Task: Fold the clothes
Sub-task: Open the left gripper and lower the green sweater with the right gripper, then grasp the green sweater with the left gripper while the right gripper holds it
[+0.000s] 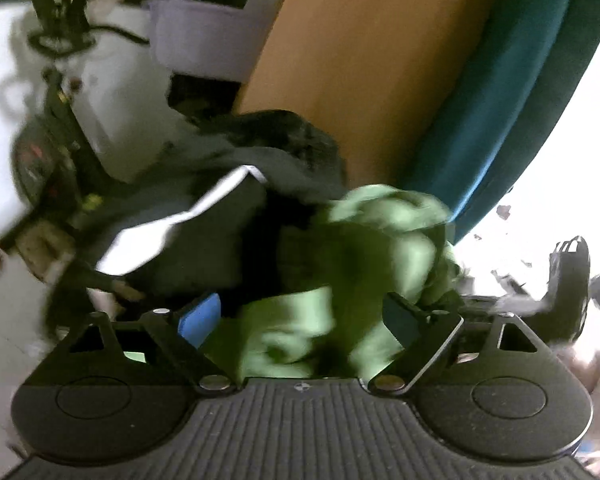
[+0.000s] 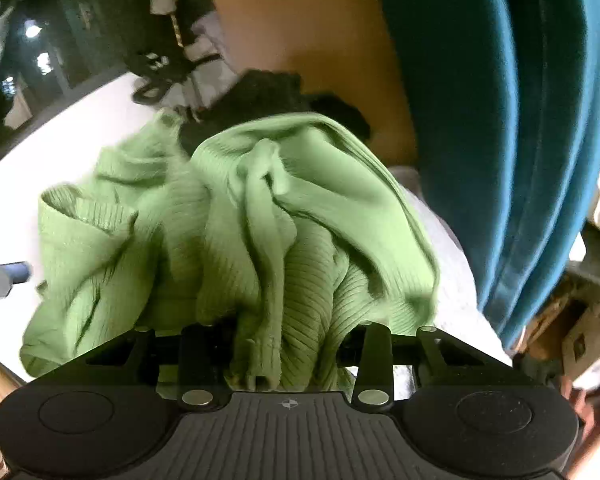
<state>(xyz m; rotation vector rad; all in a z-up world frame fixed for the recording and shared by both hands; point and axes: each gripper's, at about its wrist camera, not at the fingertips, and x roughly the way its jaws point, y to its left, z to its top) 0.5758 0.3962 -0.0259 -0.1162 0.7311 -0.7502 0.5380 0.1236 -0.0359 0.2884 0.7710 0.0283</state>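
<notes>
A light green ribbed sweater point(image 2: 228, 216) lies crumpled on a white table point(image 2: 60, 152). My right gripper point(image 2: 284, 332) is shut on a bunched fold of it, and the cloth hides the fingertips. In the blurred left wrist view the green sweater point(image 1: 340, 264) fills the space between the spread fingers of my left gripper point(image 1: 304, 312), which stands open; its blue pad point(image 1: 200, 320) shows on the left finger. A dark garment with a white stripe point(image 1: 180, 220) lies just beyond the sweater.
A black garment point(image 2: 268, 92) lies behind the sweater. A tan wooden panel point(image 1: 360, 60) and hanging teal fabric point(image 2: 500, 120) stand at the table's far side. A black stand with cables point(image 1: 60, 20) is at the far left. Boxes point(image 2: 592, 320) sit at the right.
</notes>
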